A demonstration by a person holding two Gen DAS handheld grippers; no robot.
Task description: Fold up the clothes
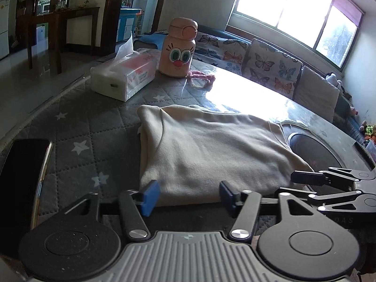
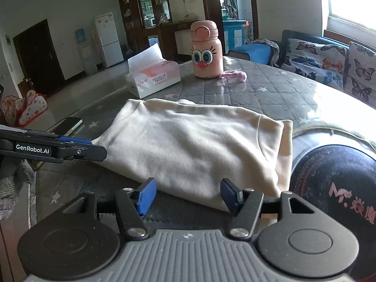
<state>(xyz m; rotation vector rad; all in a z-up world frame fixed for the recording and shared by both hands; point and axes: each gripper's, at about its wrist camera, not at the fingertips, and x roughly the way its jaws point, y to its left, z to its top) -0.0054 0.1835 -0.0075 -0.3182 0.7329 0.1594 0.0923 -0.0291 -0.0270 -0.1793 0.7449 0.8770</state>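
Nearest the lens in each wrist view is the gripper's own grey ribbed body and black linkage. The left gripper point(image 1: 186, 196) stands with its blue pads point(image 1: 150, 196) well apart, straddling the near hem of the garment without pressing it; it holds nothing. The right gripper point(image 2: 188, 195) is likewise parted and empty, its pads either side of the near right edge.

The cream sweatshirt point(image 1: 206, 150) lies folded into a compact rectangle on the grey star-quilted table cover point(image 1: 94, 129), under a glossy clear sheet. In the left view the right gripper appears at the sweatshirt's near right corner.

Far left stand a tissue pack point(image 1: 124, 75) and, just right of it, a pink cartoon-faced bottle point(image 1: 177, 48) with a pink cord point(image 1: 202, 76) beside its base. A smartphone point(image 1: 21, 178) lies near left, apart from the cloth. A dark round inset point(image 1: 315, 150) sits to the right, just beside the sweatshirt.

Handling, as judged: the fabric looks soft, light and limp, with a fleecy nap that should grip well; layers may slide or splay if lifted by one point. Best taken at the two near corners together, pinching all layers at the doubled edge.
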